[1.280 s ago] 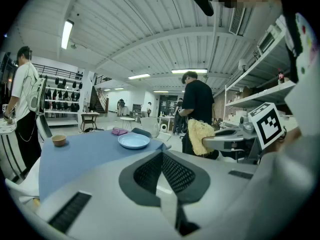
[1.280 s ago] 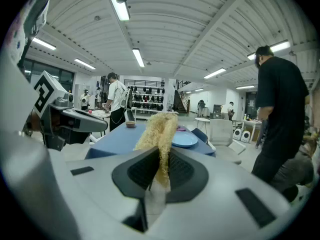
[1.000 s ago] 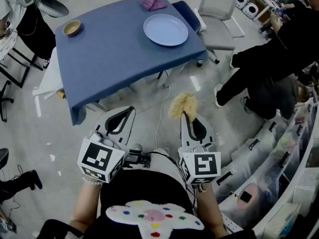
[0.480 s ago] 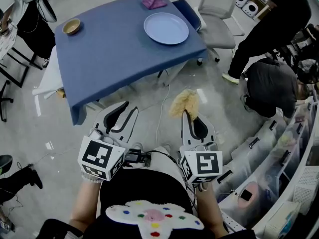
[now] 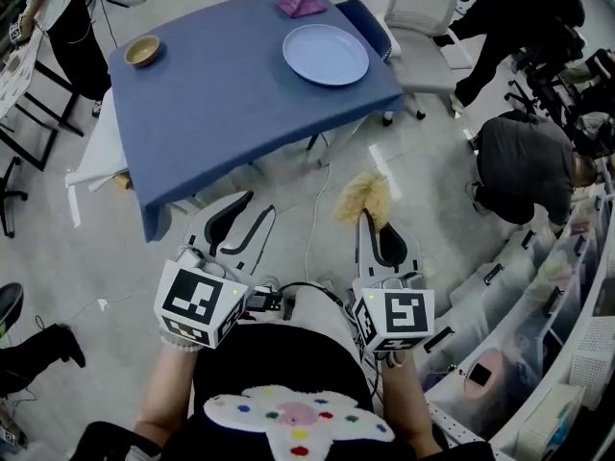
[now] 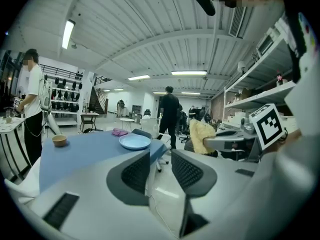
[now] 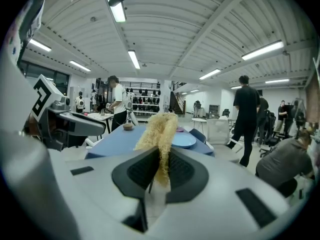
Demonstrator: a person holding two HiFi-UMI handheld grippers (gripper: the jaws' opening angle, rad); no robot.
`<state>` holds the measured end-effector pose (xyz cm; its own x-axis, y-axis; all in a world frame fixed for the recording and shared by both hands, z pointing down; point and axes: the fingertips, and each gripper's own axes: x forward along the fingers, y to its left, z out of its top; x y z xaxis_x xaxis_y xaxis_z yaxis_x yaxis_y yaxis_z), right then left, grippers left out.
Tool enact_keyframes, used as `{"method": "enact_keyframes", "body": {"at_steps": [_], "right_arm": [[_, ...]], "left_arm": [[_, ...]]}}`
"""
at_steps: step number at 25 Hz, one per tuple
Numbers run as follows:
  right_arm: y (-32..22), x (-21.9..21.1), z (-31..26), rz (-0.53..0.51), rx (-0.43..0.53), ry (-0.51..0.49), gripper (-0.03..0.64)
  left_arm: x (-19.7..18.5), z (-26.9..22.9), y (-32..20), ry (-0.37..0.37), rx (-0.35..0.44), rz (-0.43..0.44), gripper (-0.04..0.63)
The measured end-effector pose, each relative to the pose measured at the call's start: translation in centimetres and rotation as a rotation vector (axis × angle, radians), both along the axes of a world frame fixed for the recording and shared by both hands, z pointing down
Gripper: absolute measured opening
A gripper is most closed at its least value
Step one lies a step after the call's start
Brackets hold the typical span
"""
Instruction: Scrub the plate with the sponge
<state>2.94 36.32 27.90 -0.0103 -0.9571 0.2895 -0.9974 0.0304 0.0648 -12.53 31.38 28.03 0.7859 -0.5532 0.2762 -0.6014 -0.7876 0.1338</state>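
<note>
Grey workshop floor (image 5: pixel 317 200) spreads beneath both grippers, and shelving packed with bins runs along to the right of the right fingers. Well ahead of the fingers stands the counter (image 5: pixel 221 104), draped in blue cloth, with its near corner out beyond the left fingers. A pale office chair (image 5: pixel 423 12) sits at the counter's far right side, well beyond the right fingers. A person in dark clothes (image 5: pixel 524 157) crouches off to the right of them.

The left gripper (image 5: pixel 244 214) has just been opening. Its fingers (image 6: pixel 135 173) now stand released and spread apart, and only floor shows through the gap. The right gripper (image 5: pixel 371 224) has its fingers (image 7: pixel 184 171) clenched on the sponge (image 5: pixel 363 197), a shaggy yellow pad that juts out past the fingertips. Each gripper carries a marker cube (image 5: pixel 200 303) at its rear, close to the person's body.

The plate (image 5: pixel 326 55), pale blue and round, lies flat on the counter's far right part. It is well ahead of both pairs of fingers and well apart from the sponge. Just past the plate, at the counter's far edge, lies a crumpled pink cloth (image 5: pixel 300 5). A small tan bowl (image 5: pixel 142 50) stands at the far left corner, ahead and to the left of the left fingers.
</note>
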Motion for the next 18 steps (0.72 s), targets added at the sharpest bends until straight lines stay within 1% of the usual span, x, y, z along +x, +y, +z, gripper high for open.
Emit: {"method": "enact_keyframes", "body": {"at_steps": [3, 9, 15, 18], "right_arm": [[0.2, -0.1, -0.3, 0.004, 0.012, 0.017, 0.041], [0.2, -0.5, -0.5, 0.013, 0.01, 0.017, 0.043], [-0.4, 0.3, -0.2, 0.013, 0.007, 0.015, 0.043], [-1.3, 0.7, -0.1, 0.01, 0.011, 0.017, 0.043]], "left_arm": [[-0.3, -0.2, 0.0, 0.0, 0.012, 0.004, 0.132], [-0.9, -0.6, -0.5, -0.001, 0.029, -0.001, 0.132], [-0.1, -0.6, -1.3, -0.003, 0.034, 0.002, 0.132], [0.3, -0.2, -2.1, -0.005, 0.022, 0.001, 0.132]]}}
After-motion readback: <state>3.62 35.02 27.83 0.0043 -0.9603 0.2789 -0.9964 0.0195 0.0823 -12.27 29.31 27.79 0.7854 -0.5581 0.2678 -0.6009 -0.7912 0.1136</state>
